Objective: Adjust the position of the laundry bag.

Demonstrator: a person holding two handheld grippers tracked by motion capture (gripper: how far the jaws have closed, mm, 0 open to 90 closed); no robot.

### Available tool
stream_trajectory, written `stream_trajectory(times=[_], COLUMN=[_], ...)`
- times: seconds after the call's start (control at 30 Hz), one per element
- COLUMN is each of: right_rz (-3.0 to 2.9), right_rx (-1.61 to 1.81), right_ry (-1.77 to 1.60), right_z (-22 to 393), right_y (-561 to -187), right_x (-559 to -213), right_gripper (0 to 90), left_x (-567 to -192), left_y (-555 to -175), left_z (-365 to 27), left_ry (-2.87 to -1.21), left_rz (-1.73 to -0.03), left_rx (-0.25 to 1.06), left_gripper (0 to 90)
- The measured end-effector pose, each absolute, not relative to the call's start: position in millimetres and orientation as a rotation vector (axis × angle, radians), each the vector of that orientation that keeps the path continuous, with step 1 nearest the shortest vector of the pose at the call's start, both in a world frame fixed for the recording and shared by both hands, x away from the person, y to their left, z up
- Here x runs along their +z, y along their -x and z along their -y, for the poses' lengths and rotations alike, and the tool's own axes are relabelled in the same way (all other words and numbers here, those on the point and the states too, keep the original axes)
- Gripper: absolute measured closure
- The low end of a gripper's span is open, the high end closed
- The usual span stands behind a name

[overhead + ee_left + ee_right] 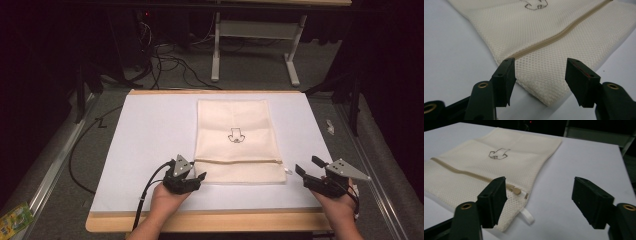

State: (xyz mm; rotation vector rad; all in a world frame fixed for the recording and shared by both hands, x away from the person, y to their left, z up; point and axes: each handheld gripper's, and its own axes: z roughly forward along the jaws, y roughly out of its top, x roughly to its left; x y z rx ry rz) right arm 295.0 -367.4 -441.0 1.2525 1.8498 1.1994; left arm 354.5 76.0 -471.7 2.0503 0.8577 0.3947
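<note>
Lying: a cream mesh bag [233,140] is spread flat on the white table [145,135], near its middle, with the short edges far and near.
Zipper: a beige zipper [235,160] is seen across the bag, close to the near edge; its pull [517,191] is at the right end, and a white loop [527,215] is stuck out at the near right corner.
Print: a small black drawing [235,135] is placed at the bag's centre.
Left gripper [192,181]: held at the near left corner of the bag; the jaws are spread, with that corner [541,82] between them, and no pad is pressed on the mesh.
Right gripper [310,167]: held right of the bag, just beside its near right corner; the jaws are spread and nothing is pinched.
Floor: cables [170,62] and a table frame [255,45] are seen beyond the far edge.
</note>
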Motion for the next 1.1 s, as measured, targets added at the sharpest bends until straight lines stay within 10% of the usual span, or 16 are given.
stream_trajectory(times=[0.63, 0.73, 1.1], right_rz=[-2.118, -2.186, -2.268], right_rx=[0.979, 0.947, 0.946], right_ry=[-1.375, -1.352, -1.254], right_z=[332.0, 327.4, 322.8], right_y=[-324.9, -323.1, -297.4], right_x=[-475.3, -476.2, -470.8], right_gripper=[68.6, 87.6, 88.6], left_x=[-477.7, -477.9, -481.2], left_y=[-364.0, -364.6, -366.3], left_z=[-86.2, -86.2, -80.9], left_ry=[-2.022, -2.019, -2.093], left_rz=[-0.959, -0.966, -0.97], left_rx=[0.332, 0.323, 0.299], left_gripper=[42.1, 42.4, 59.6])
